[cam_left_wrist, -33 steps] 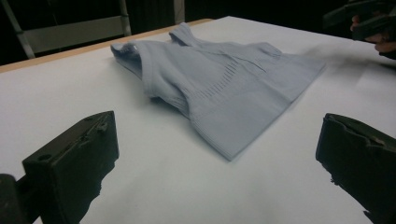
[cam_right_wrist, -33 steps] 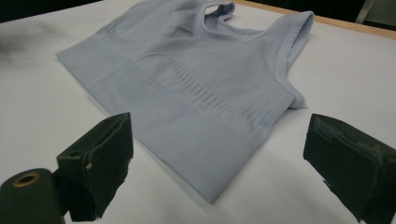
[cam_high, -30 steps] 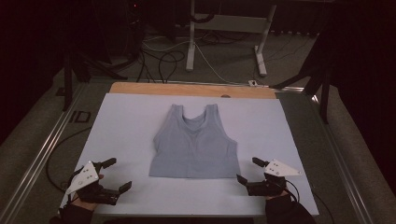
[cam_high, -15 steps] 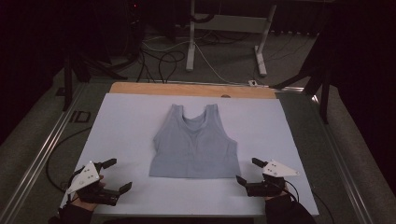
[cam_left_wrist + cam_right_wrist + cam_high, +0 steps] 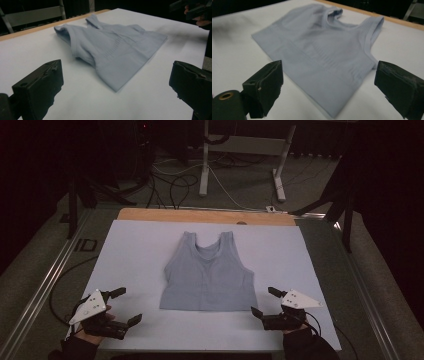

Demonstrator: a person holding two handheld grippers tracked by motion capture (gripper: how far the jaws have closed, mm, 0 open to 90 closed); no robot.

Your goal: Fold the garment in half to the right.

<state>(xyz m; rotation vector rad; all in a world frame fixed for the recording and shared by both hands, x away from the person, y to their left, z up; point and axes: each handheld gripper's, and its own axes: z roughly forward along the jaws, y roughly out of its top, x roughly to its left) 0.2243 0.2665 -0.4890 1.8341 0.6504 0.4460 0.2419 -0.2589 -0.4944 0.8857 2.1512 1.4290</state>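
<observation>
A light grey-blue sleeveless crop top (image 5: 207,276) lies flat on the white table cover (image 5: 135,255), straps toward the far side. My left gripper (image 5: 125,306) hovers near the front left, open, short of the top's lower left corner (image 5: 116,88). My right gripper (image 5: 264,301) stands open at the front right, close to the lower right corner (image 5: 332,113). Neither has anything between its jaws. The top (image 5: 110,47) spreads out ahead of the left jaws, and the top (image 5: 319,55) lies just past the right jaws.
A wooden table edge (image 5: 205,216) runs along the far side of the cover. Metal rails (image 5: 45,290) border the table. Beyond it stand a white desk frame (image 5: 240,150) and floor cables (image 5: 175,185). The other hand and gripper (image 5: 197,12) appear far off.
Both grippers have held almost still. The top has not moved.
</observation>
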